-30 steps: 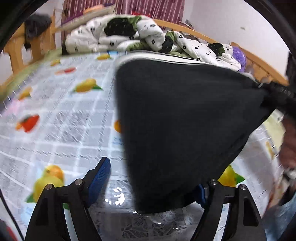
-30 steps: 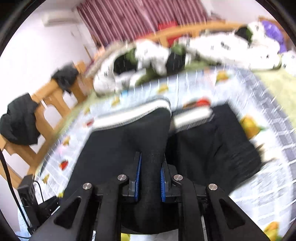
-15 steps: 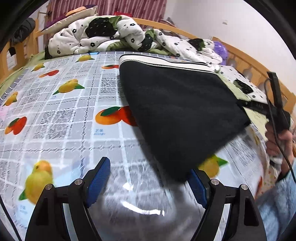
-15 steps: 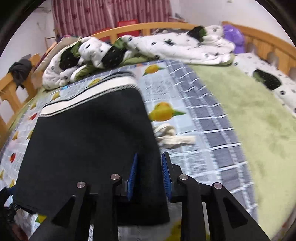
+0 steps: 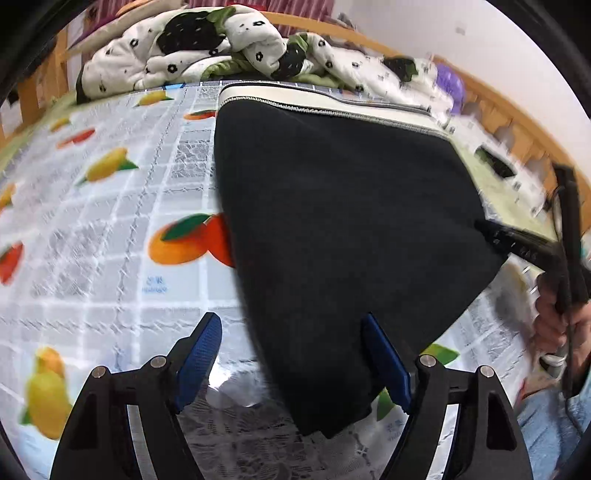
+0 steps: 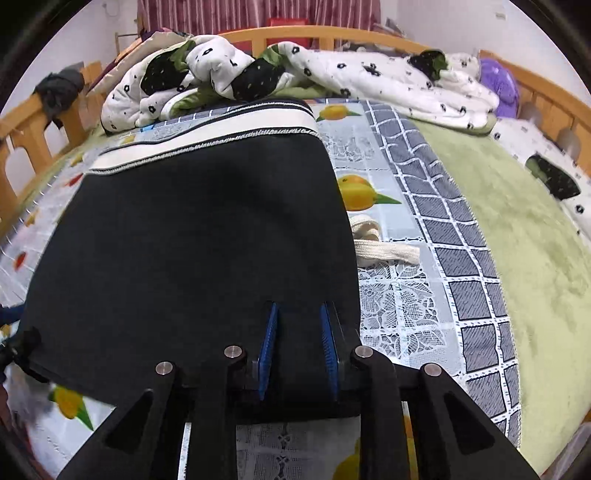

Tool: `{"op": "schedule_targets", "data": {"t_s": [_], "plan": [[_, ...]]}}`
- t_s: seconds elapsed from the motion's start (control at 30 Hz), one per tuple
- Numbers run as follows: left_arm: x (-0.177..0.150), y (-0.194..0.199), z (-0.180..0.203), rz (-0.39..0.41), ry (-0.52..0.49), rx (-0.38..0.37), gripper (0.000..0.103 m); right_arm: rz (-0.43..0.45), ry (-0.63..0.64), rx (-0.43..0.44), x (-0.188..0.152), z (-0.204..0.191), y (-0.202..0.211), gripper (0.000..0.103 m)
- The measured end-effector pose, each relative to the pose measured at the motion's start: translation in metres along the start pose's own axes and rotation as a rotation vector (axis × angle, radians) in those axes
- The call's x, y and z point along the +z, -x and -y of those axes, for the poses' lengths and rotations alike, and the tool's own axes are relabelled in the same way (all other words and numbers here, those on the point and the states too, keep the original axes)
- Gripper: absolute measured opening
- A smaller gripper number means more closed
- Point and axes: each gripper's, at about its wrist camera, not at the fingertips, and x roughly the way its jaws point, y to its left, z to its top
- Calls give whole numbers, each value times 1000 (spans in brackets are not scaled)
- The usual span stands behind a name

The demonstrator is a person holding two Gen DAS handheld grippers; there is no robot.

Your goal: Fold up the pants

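Observation:
The black pants (image 5: pixel 343 206) with a white waistband (image 5: pixel 325 99) lie folded on the fruit-print cloth (image 5: pixel 110 221) on the bed. My left gripper (image 5: pixel 295 347) is open; the pants' near corner lies between its blue pads, with a gap on the left side. In the right wrist view the pants (image 6: pixel 199 240) spread ahead, waistband (image 6: pixel 207 129) at the far end. My right gripper (image 6: pixel 299 332) is shut on the pants' near right edge. The right gripper also shows in the left wrist view (image 5: pixel 517 243), at the pants' right edge.
A white flowered quilt (image 6: pixel 295 70) is bunched at the head of the bed against the wooden frame (image 6: pixel 332 33). A white drawstring (image 6: pixel 380 247) lies beside the pants on the right. A green blanket (image 6: pixel 517 240) covers the bed's right side.
The pants were lifted and carried over; now they lie flat on the cloth, folded. My left gripper has moved forward so the pants' corner sits between its open fingers.

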Motion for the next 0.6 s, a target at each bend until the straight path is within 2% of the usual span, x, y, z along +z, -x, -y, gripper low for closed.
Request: {"op": "schedule_targets", "data": {"t_s": [0.07, 0.13, 0.17, 0.2, 0.23, 0.27, 0.33, 0.4, 0.47, 0.5, 0.53, 0.57, 0.6], "plan": [[5, 2, -4, -15, -2, -28, 78, -21, 42, -17, 4, -5, 3, 22], [17, 9, -12, 18, 10, -59, 78, -24, 49, 12, 12, -1, 10, 23], [25, 11, -15, 42, 12, -64, 77, 2, 30, 43, 21, 4, 16, 25], [38, 9, -19, 55, 13, -69, 76, 26, 15, 55, 27, 7, 18, 34], [51, 3, -24, 52, 23, -77, 76, 48, 2, 63, 35, 10, 19, 51], [60, -1, -27, 49, 36, -92, 76, 60, -9, 67, 44, 12, 16, 56], [82, -19, -42, 45, 95, -144, 74, 58, -27, 85, 63, 13, 1, 57], [95, -39, -52, 16, 143, -166, 53, 10, -61, 108, 81, 16, -27, 57], [100, -63, -63, -38, 201, -206, 51, -25, -115, 172, 88, 22, -47, 58], [99, -73, -70, -39, 252, -269, 47, -39, -155, 224, 89, 27, -54, 56], [99, -76, -75, -27, 291, -312, 41, -48, -179, 263, 89, 28, -58, 49], [98, -78, -75, -33, 304, -331, 36, -50, -188, 276, 89, 29, -59, 49], [100, -79, -77, -34, 322, -361, 24, -42, -168, 261, 89, 26, -59, 48]]}}
